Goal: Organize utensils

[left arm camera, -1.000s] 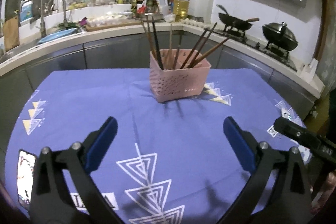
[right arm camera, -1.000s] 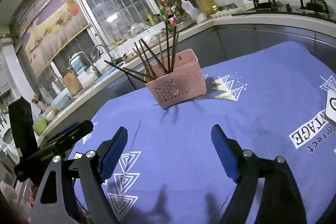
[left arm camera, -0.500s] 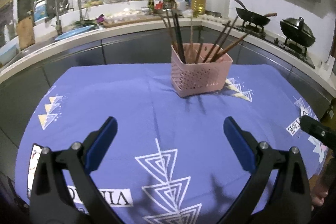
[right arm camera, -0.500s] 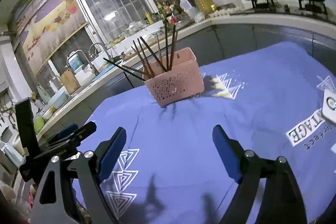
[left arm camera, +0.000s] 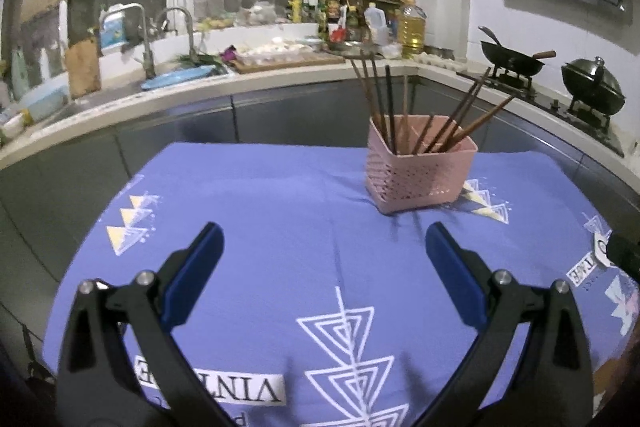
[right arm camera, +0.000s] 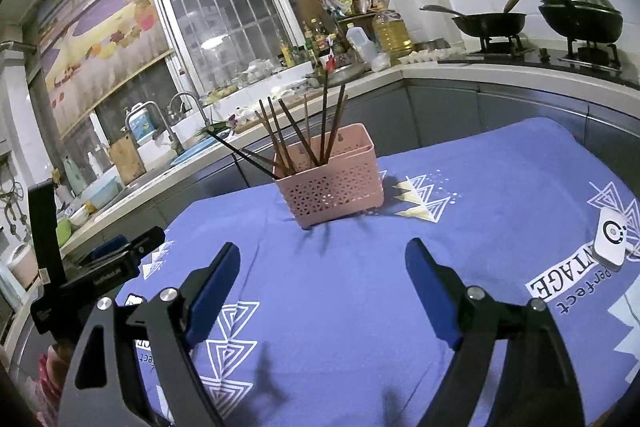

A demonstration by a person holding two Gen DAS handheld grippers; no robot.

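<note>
Left wrist: basket (left arm camera: 420,171) of chopsticks (left arm camera: 404,111) well beyond released, empty tongs (left arm camera: 324,251).

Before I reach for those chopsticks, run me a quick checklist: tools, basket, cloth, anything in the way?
1. Left tool open, nothing between its fingers: ok.
2. Right tool open and empty: ok.
3. Pink basket upright on the blue cloth: ok.
4. Chopsticks in the basket, leaning in different directions, not bundled: not ok.
5. Path from both tools to the basket free of objects: ok.
6. White device lies on the cloth to the right, clear of the basket: ok.
</note>
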